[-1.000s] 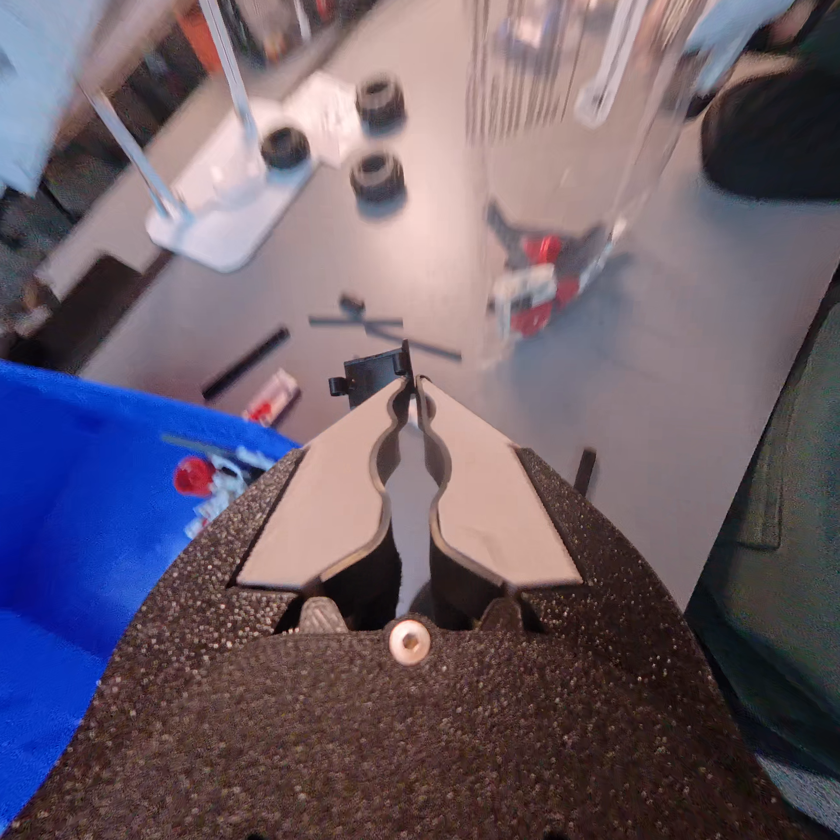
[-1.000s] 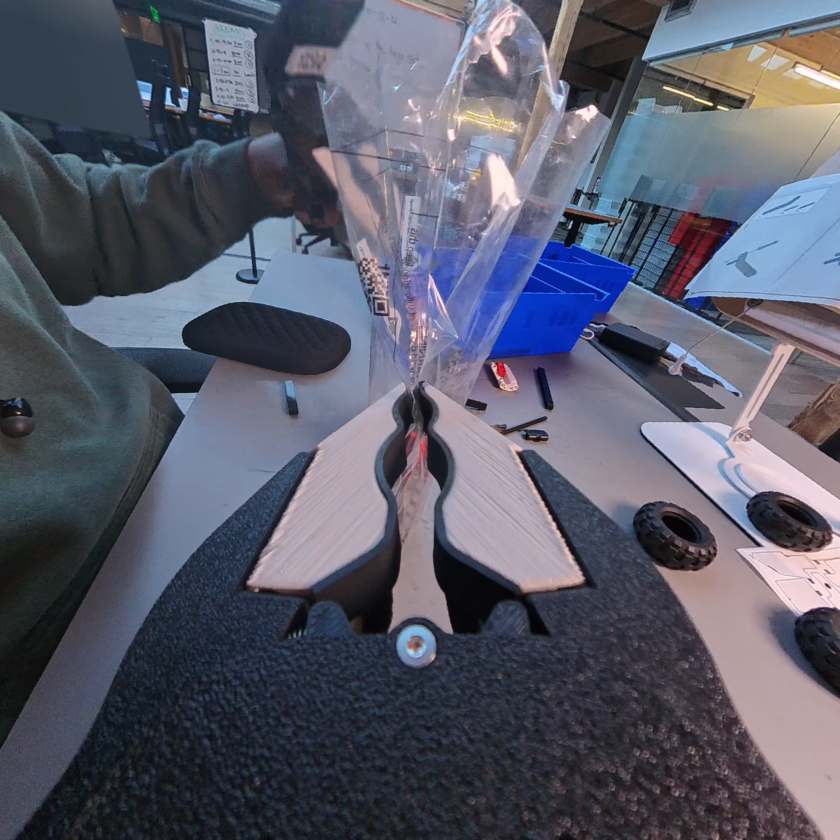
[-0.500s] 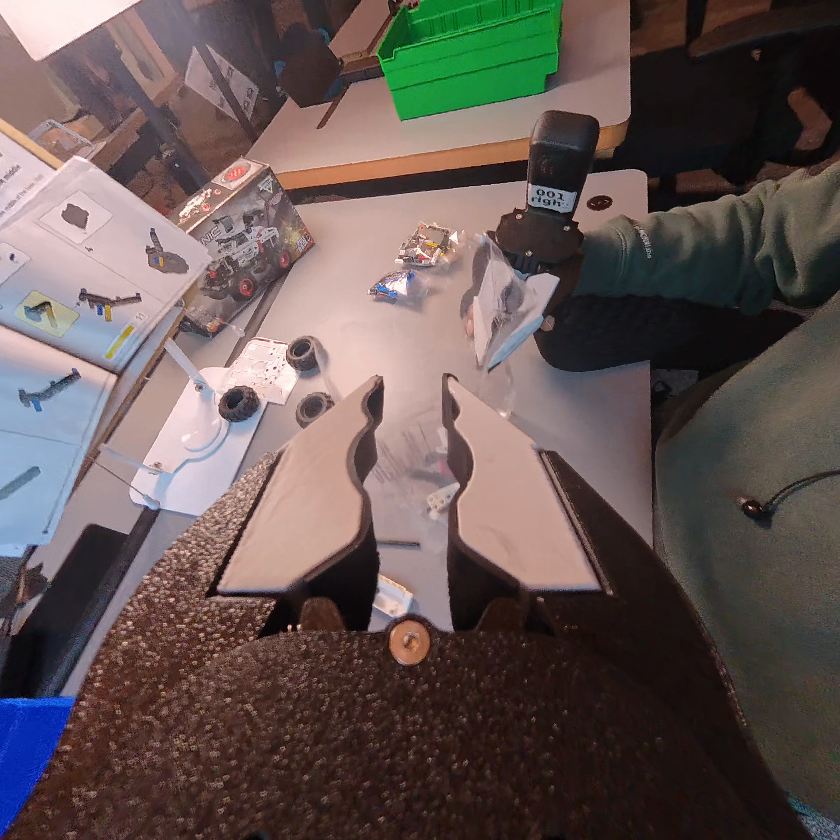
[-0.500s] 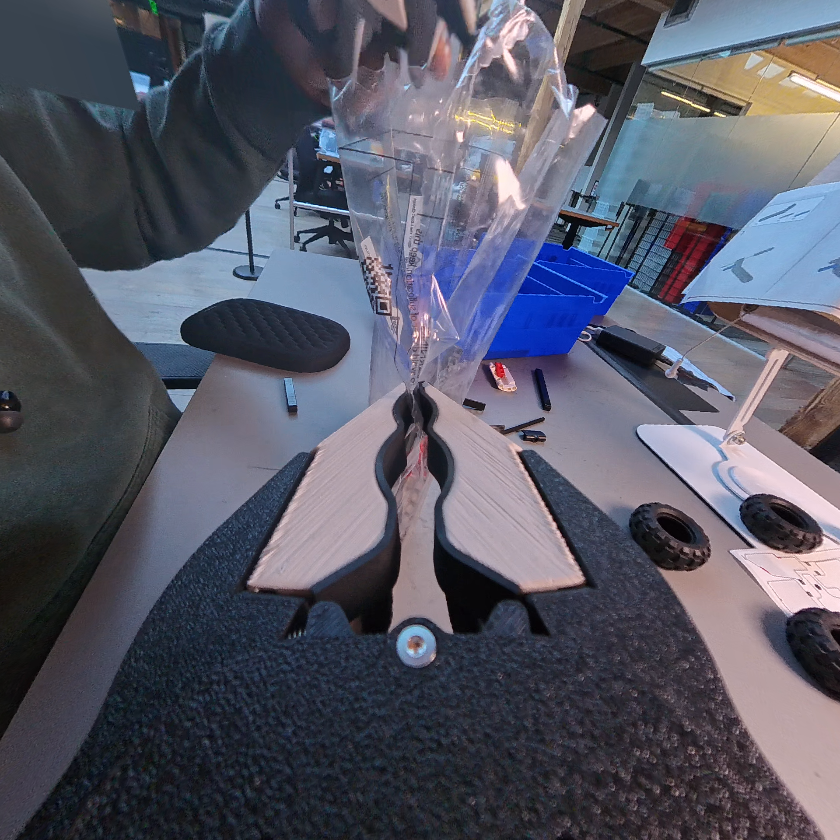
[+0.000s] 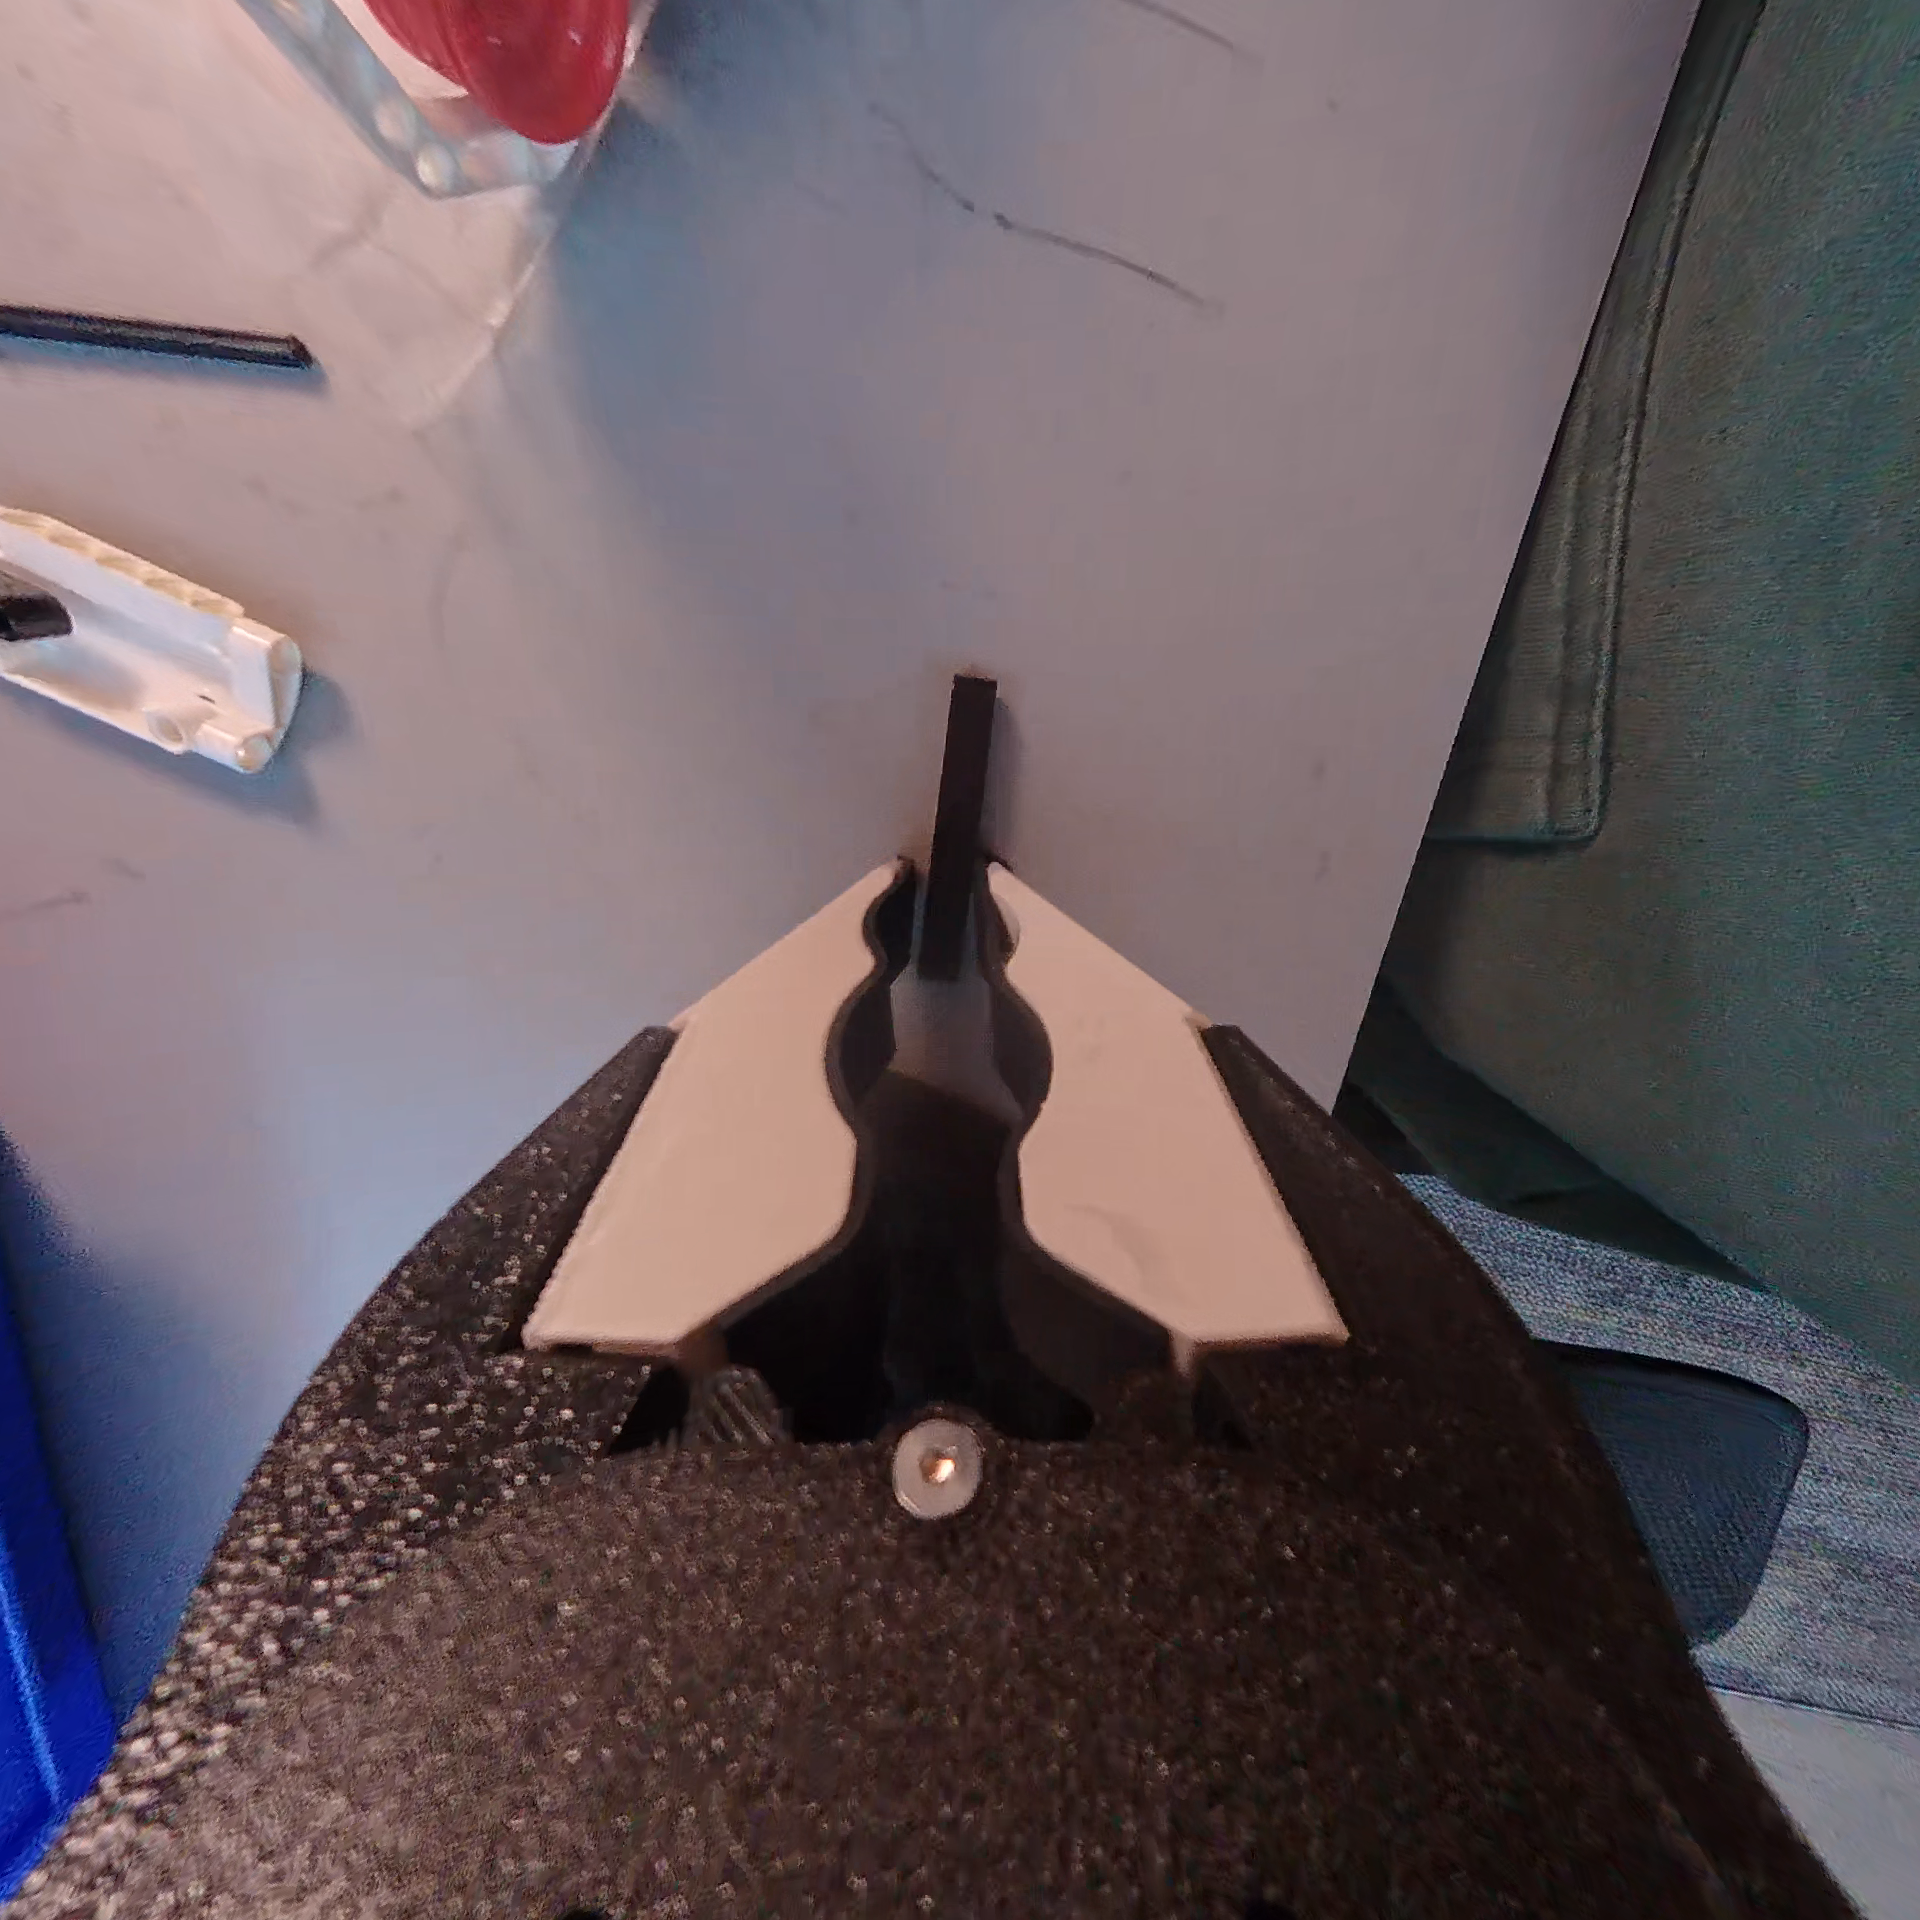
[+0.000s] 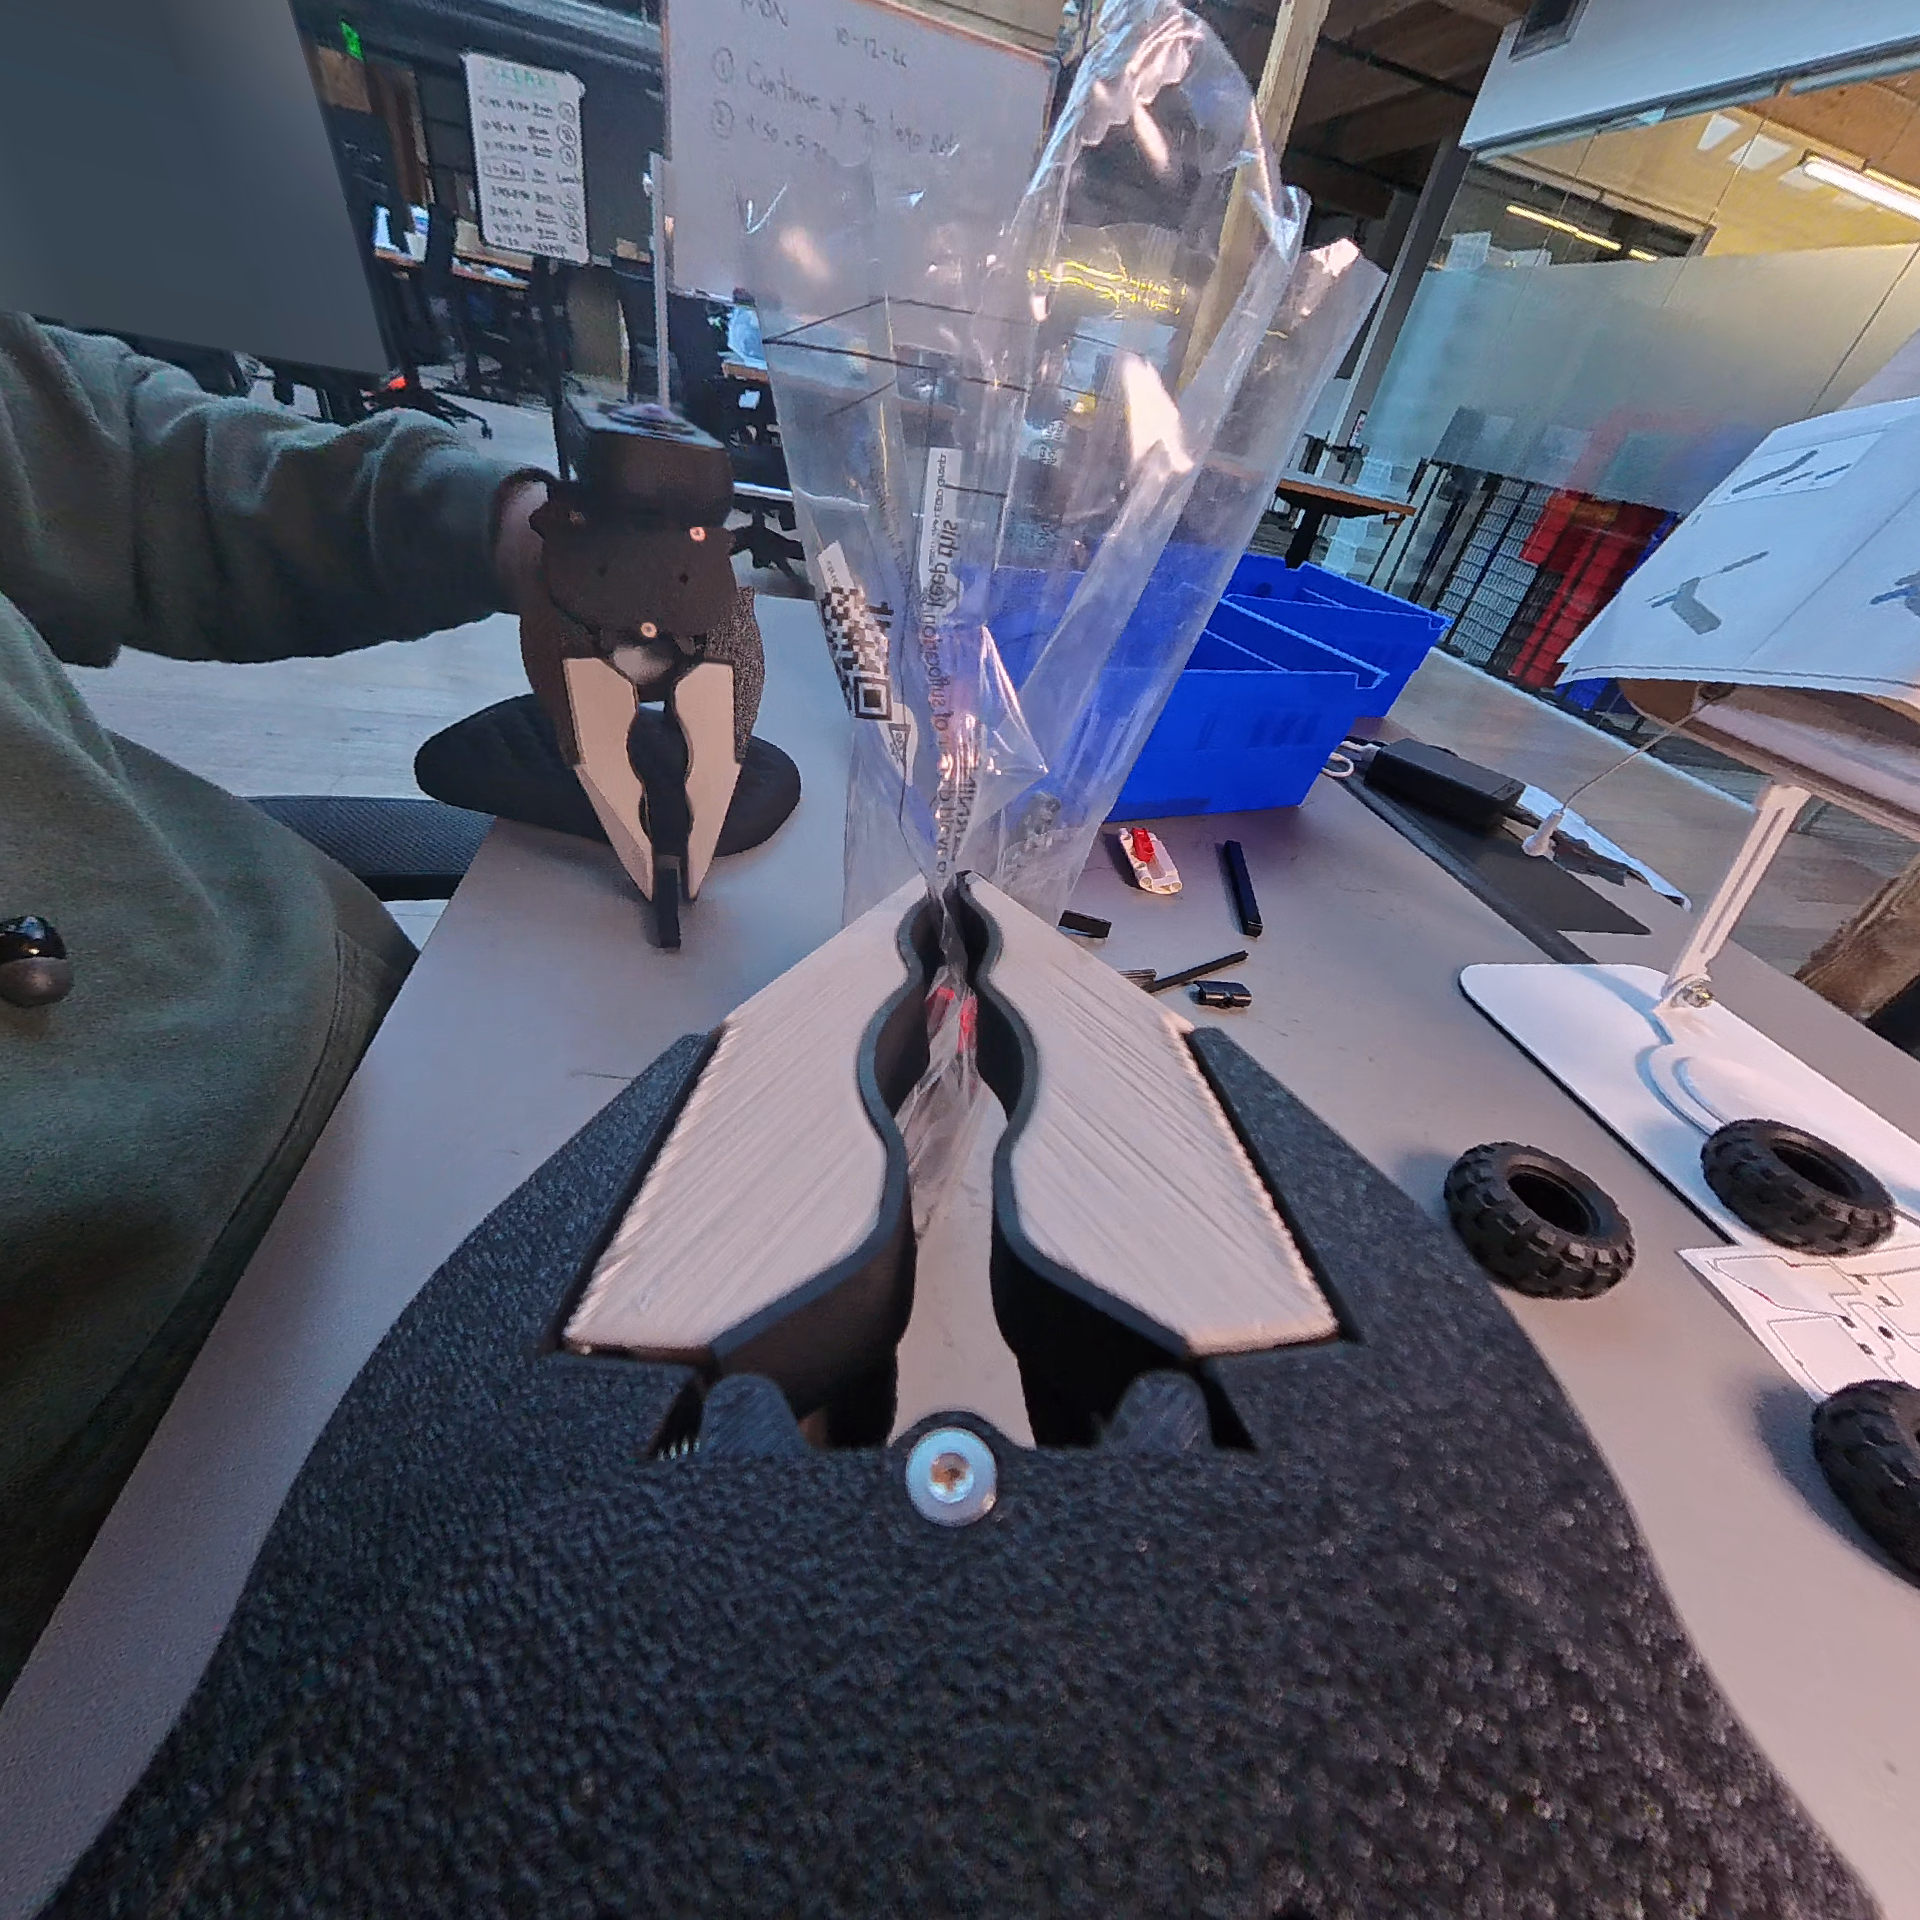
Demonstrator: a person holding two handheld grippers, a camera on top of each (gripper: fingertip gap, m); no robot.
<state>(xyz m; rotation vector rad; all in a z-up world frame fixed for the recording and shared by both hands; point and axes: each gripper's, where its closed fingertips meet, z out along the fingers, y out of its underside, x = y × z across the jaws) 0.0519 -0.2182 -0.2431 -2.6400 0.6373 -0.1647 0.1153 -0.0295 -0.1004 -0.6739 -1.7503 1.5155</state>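
My left gripper (image 5: 948,871) points down at the grey table (image 5: 727,520) near its right edge. Its fingertips are closed on a small black bar (image 5: 964,790) that stands on end on the table. The right wrist view shows the same left gripper (image 6: 665,883) with the black bar (image 6: 665,920) sticking out below its tips. My right gripper (image 6: 954,883) is shut on the lower end of a clear plastic bag (image 6: 1039,416). The bag stands upright above it, with small red parts (image 6: 951,1013) showing between the fingers.
A white beam (image 5: 156,644), a thin black rod (image 5: 156,343) and a blue bin (image 5: 31,1558) lie left of the left gripper. The person's green jacket (image 5: 1714,727) is on the right. Blue bins (image 6: 1247,686), black tyres (image 6: 1538,1216), a white stand base (image 6: 1621,1039) and loose parts (image 6: 1242,883) are on the table. My right fingertips sit around 25 cm from my left ones.
My left gripper was open above the table half a second ago. It has come down near the table edge and closed on the black bar. My right gripper still holds the bag.
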